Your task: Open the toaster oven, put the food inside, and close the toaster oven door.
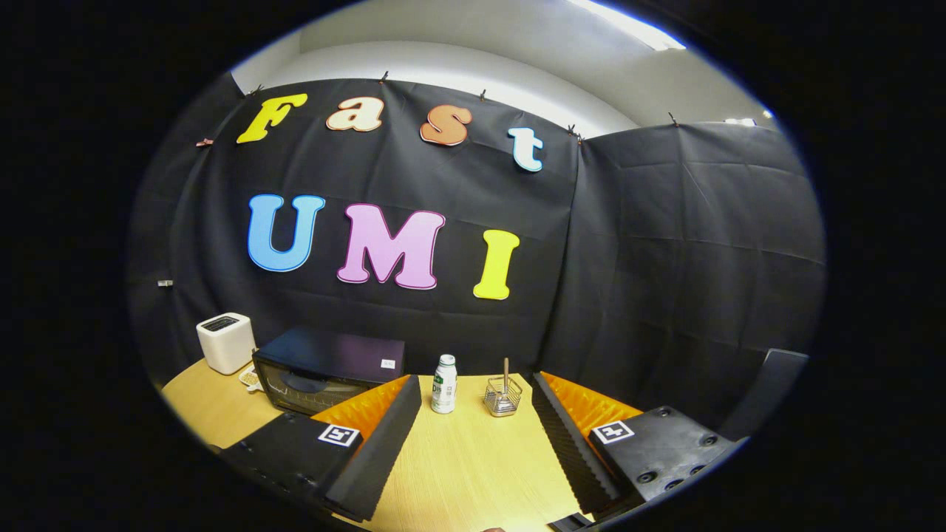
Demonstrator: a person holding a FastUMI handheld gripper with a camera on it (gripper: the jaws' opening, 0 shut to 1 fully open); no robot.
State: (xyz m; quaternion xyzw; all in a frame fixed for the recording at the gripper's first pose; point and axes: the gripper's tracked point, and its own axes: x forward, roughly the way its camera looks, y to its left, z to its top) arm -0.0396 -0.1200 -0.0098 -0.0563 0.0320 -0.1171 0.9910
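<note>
- My hand-held gripper [477, 443] hangs over the table [473, 473], fingers wide apart, gripping nothing.
- Beyond them: bottle [444, 383], wire basket [503, 397].
- Oven [325, 369] stands closed behind my left finger.

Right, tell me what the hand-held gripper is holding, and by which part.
Nothing is held. The hand-held gripper is open, with bare table between its fingers. The bottle, wire basket and toaster oven stand beyond them, untouched.
</note>
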